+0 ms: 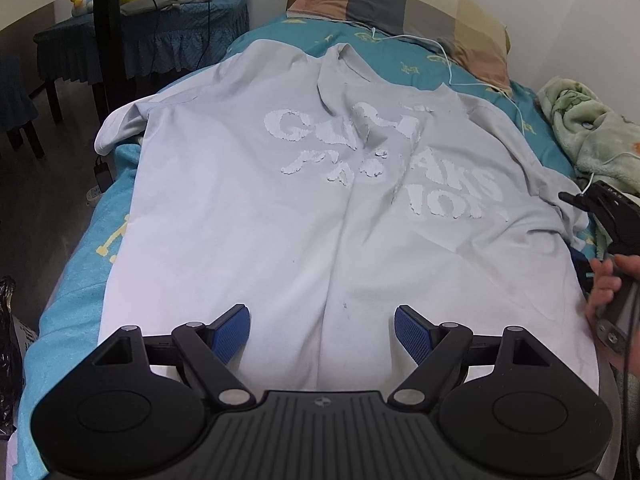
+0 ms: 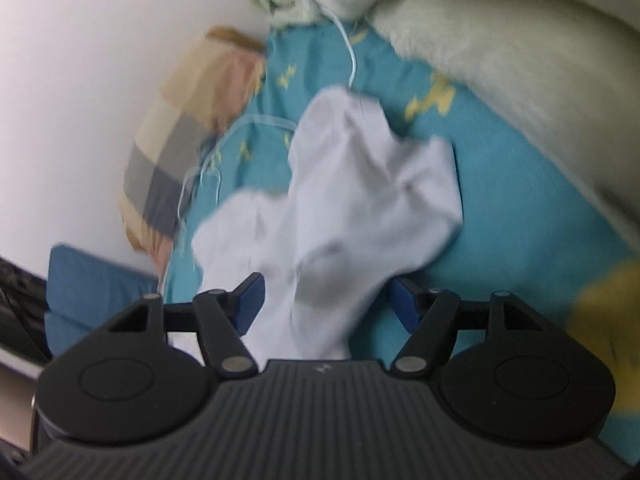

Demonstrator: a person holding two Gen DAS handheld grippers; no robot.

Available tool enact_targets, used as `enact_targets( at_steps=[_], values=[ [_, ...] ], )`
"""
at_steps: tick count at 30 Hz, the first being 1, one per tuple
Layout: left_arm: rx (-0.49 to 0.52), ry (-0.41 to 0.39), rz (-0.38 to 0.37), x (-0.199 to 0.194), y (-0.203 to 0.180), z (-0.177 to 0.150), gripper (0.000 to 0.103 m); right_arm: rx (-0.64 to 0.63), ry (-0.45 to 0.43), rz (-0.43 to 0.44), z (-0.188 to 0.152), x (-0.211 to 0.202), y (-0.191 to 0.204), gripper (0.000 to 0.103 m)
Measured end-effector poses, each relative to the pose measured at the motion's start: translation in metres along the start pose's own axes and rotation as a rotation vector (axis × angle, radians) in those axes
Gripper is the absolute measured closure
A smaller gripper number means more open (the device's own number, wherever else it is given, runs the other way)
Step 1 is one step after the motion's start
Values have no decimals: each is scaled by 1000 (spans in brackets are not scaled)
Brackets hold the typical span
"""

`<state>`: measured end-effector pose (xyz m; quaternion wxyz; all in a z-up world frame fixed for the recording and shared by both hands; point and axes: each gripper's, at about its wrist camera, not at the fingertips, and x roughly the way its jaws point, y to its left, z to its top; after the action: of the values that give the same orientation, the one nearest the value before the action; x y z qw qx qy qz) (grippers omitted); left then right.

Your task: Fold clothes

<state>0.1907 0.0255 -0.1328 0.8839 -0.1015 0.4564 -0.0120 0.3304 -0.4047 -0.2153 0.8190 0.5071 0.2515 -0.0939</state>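
Observation:
A pale grey T-shirt with white lettering lies spread flat on the bed, collar towards the pillow. My left gripper is open just above the shirt's hem, its blue pads apart and empty. My right gripper shows at the shirt's right edge, held by a hand. In the blurred right wrist view my right gripper is open, with the shirt's right sleeve lying bunched between and beyond its fingers.
The bed has a teal sheet. A checked pillow and a white cable lie at the head. A green blanket is heaped on the right. A covered chair stands at the left.

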Motion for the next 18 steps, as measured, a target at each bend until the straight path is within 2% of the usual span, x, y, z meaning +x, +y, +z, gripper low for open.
enact_targets(
  at_steps=[3,5,7,8,9,10,12,15,18],
  values=[
    [-14,8,-8,3,1,2,21,-107,-85,-61,15,12,1,33],
    [-32,11,-15,5,2,5,21,-184,-117,-57,25,20,3,33],
    [-50,13,-24,7,4,7,21,-263,-146,-73,31,26,8,42],
    [-59,16,-31,8,4,9,21,-297,-151,-87,34,29,11,56],
    [-65,16,-35,9,4,10,21,-327,-151,-104,37,31,13,84],
    [-71,17,-38,9,4,11,21,-359,-156,-121,39,32,16,91],
    [-84,15,-45,8,6,14,21,-434,-182,-147,41,27,28,93],
    [-104,-5,-56,2,10,16,21,-577,-257,-143,35,15,65,93],
    [-131,-36,-57,-7,18,19,21,-654,-284,-53,17,-1,116,93]
  ],
)
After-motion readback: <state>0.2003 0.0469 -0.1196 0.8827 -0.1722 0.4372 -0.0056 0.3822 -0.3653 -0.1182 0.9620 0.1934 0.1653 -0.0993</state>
